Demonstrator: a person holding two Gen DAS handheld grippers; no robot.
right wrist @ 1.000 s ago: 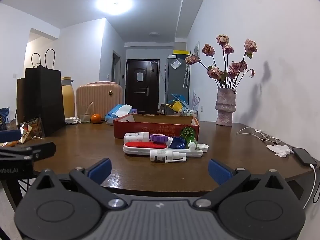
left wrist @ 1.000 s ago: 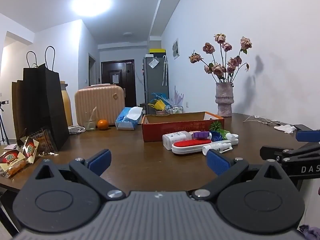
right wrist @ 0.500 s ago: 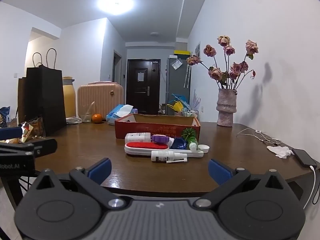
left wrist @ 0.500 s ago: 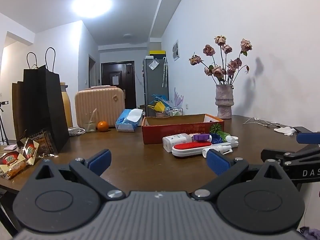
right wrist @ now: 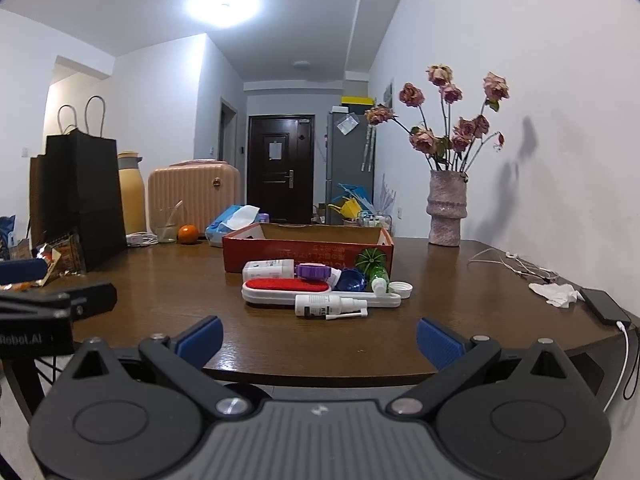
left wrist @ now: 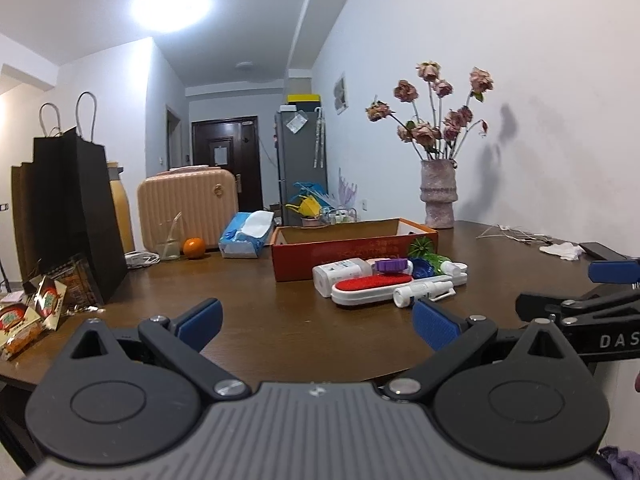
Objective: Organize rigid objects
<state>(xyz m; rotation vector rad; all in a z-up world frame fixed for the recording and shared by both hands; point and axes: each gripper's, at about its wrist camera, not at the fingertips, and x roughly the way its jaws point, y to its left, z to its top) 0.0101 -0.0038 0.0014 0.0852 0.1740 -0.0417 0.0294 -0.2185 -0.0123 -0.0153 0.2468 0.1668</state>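
Both tools are hovering at the near edge of the brown tabletop [right wrist: 168,292], each spread wide with nothing between its blue pads. The left tool [left wrist: 316,322] is sitting to the left of the clutter, and the right tool [right wrist: 320,338] is facing it almost squarely; each is showing at the side of the other's view.

The things to be organized are lying in a tight cluster just in front of an open red cardboard box [right wrist: 308,250] near the middle of the tabletop. A white lint brush with a red pad [right wrist: 288,290] is lying flat across the group. Just in front of it, touching or nearly so, a white spray bottle [right wrist: 330,304] is resting on its side with its nozzle pointing right. Behind the brush a white labelled bottle [right wrist: 268,269] is lying on its side, with a purple cap [right wrist: 314,270] and a blue round lid [right wrist: 350,280] beside it. A green bottle [right wrist: 376,268] is leaning close to the box's right corner, and a white cap [right wrist: 401,290] is sitting at the cluster's right end.

Farther back, a vase of dried roses [right wrist: 446,208] is standing near the wall, and a black paper bag [right wrist: 84,196] is standing at the left.
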